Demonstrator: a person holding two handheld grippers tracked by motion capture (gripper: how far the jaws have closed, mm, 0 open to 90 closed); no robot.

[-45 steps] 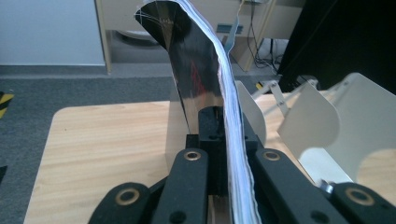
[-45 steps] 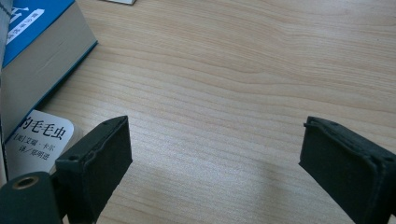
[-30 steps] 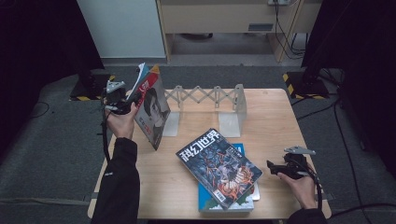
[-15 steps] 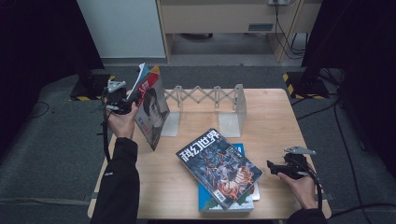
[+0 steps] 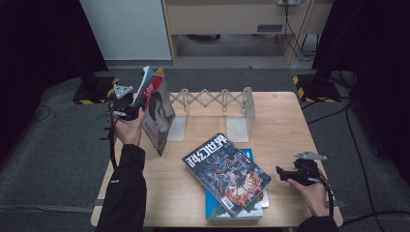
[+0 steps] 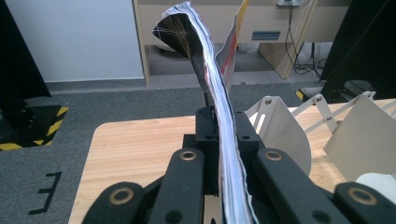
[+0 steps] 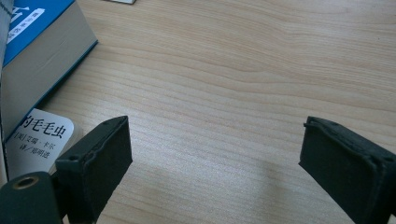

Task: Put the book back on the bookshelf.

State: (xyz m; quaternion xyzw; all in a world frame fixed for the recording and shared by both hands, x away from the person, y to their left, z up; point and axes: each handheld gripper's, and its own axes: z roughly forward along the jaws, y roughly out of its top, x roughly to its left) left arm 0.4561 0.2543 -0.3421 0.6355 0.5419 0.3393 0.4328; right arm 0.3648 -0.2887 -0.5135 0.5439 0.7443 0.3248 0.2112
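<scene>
Shifted the held magazine (image 5: 157, 113) only slightly versus a second earlier, a touch lower toward the desk (image 5: 285, 121); both hands kept their spots. Left gripper (image 5: 126, 104) clamped on the magazine's edge, jaws nearly shut, pages pinched between them in the left gripper view (image 6: 224, 154) and curving upward. Held upright over the desk's left rear corner, cover facing right, just beside the left end of the accordion book rack (image 5: 215, 108). Could not tell whether the lower edge touched the desk. Right gripper (image 5: 285, 174) sat wide open, empty, low over the desk near the right front edge, bare wood between the jaws (image 7: 215, 154). Lay close to the stack: sci-fi magazine (image 5: 227, 171) on top of a blue book (image 5: 212, 205).
</scene>
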